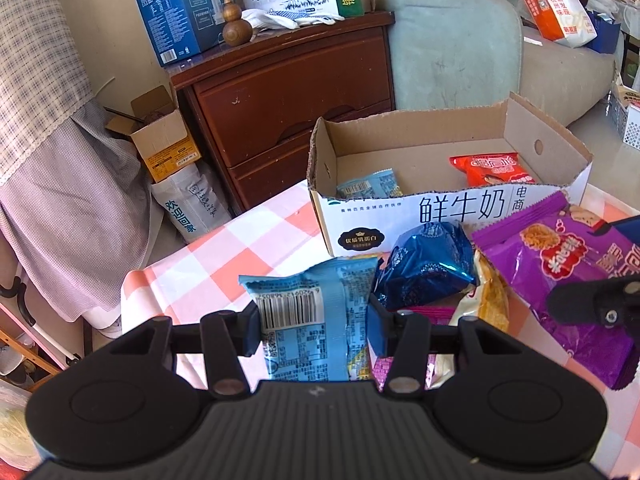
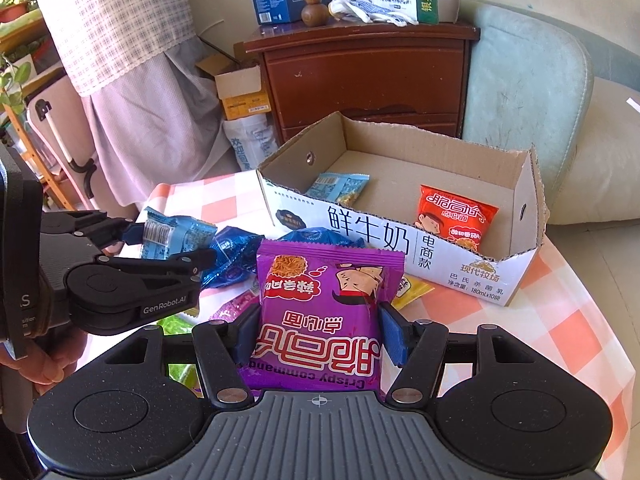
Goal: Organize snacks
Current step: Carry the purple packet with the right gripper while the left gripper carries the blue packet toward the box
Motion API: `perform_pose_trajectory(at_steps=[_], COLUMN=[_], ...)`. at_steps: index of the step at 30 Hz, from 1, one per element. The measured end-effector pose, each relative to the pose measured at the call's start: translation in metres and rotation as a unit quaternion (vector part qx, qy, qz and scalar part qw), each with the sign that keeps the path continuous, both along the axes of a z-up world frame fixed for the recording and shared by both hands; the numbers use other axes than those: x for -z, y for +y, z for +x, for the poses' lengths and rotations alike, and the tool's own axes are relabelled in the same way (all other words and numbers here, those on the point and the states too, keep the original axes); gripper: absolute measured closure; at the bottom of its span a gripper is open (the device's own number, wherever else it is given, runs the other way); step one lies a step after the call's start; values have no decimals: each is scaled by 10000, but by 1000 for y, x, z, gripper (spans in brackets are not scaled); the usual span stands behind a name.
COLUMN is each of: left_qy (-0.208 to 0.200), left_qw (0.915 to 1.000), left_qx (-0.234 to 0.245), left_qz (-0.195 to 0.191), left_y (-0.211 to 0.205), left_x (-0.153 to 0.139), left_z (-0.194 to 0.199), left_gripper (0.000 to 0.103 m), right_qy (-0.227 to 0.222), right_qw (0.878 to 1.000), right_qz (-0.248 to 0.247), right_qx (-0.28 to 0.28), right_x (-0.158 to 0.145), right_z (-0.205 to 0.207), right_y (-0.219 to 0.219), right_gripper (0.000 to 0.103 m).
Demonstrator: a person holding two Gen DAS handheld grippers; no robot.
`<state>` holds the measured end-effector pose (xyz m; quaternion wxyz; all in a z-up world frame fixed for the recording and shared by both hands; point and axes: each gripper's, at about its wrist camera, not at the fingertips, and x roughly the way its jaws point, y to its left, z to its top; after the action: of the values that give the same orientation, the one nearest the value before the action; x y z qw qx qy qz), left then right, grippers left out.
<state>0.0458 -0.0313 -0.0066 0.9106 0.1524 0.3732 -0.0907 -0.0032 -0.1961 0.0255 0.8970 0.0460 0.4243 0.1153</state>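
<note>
Left claw (image 1: 312, 320) clamped on light-blue packet (image 1: 308, 320); carton (image 1: 368, 224) behind holds red packet (image 1: 490, 168); purple packet (image 1: 560, 276) right.

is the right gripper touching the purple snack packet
Touching. The right wrist view shows the right gripper with both blue pads pressed against the sides of the purple snack packet, which is held up between them.

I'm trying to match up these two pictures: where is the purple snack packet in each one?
Left wrist view: purple snack packet at the right edge, in front of the cardboard box.
Right wrist view: purple snack packet at lower centre, clamped in the right gripper.
Shared landmark: the cardboard box.
</note>
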Motion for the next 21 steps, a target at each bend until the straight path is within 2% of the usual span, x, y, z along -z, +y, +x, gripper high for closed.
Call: perform_pose_trajectory(at_steps=[21], left_qy=[-300], left_qw=[9995], left_qx=[51], left_qz=[-81], left_y=[-22], left_x=[-20], left_z=[8], left_gripper=[55], right_qy=[-400], right_qw=[9985], right_qz=[-120], right_qx=[351], right_x=[-8], right_z=[11], right_y=[-11], right_gripper=[42])
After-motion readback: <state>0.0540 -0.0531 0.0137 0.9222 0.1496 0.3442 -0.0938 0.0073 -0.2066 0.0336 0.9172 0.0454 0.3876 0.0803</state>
